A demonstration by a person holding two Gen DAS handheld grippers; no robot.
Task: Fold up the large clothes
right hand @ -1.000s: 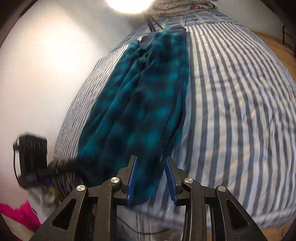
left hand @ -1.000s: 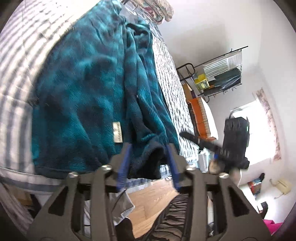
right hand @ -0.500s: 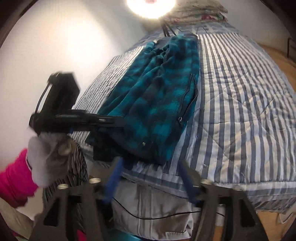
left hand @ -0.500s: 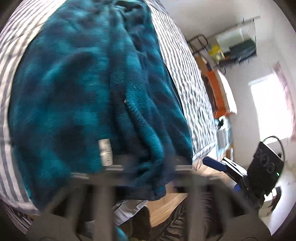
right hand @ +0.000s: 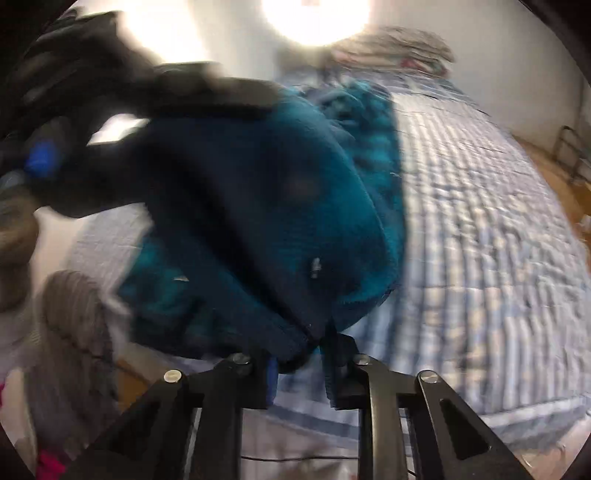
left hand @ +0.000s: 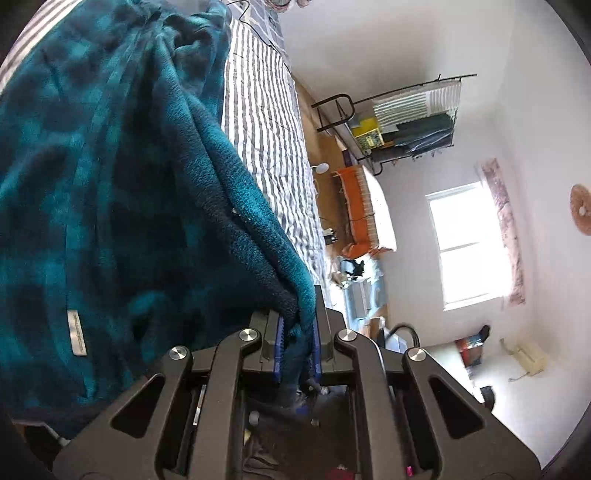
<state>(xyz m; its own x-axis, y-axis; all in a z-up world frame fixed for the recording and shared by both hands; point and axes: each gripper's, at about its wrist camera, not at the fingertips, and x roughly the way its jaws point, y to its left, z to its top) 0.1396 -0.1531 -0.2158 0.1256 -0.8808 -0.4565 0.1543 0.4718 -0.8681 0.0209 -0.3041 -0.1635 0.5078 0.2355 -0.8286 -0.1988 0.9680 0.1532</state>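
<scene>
A large teal and dark blue plaid fleece garment (left hand: 110,177) lies along one side of a bed covered by a blue-and-white striped quilt (left hand: 266,122), its near end lifted off the mattress at the foot edge. In the left wrist view, the left gripper (left hand: 296,343) has its two blue-padded fingers drawn close together, pinching a thick fold of the garment's hem between them; the fleece bunches up from the pads and spreads away over the bed. A small white care label (left hand: 77,332) shows on the fabric near the lower left. Beyond the bed's far side are a wooden floor, an orange-covered piece of furniture (left hand: 356,192), a black metal rack (left hand: 406,118) holding folded items, and a bright window (left hand: 469,243) in a white wall. The right wrist view is heavily motion-blurred. The right gripper (right hand: 298,363) has its fingers set a modest way apart, with a corner of the same garment (right hand: 266,221) hanging down into the gap; whether the pads actually clamp the cloth cannot be told through the blur. The garment billows up as a dark rounded mass in front of that camera, over the bed's foot corner. The left gripper (right hand: 110,74) appears there as a dark smeared shape at upper left, touching the raised fleece. A bright lamp (right hand: 316,18) glares at the top, and pillows (right hand: 391,48) are stacked at the head of the bed.
</scene>
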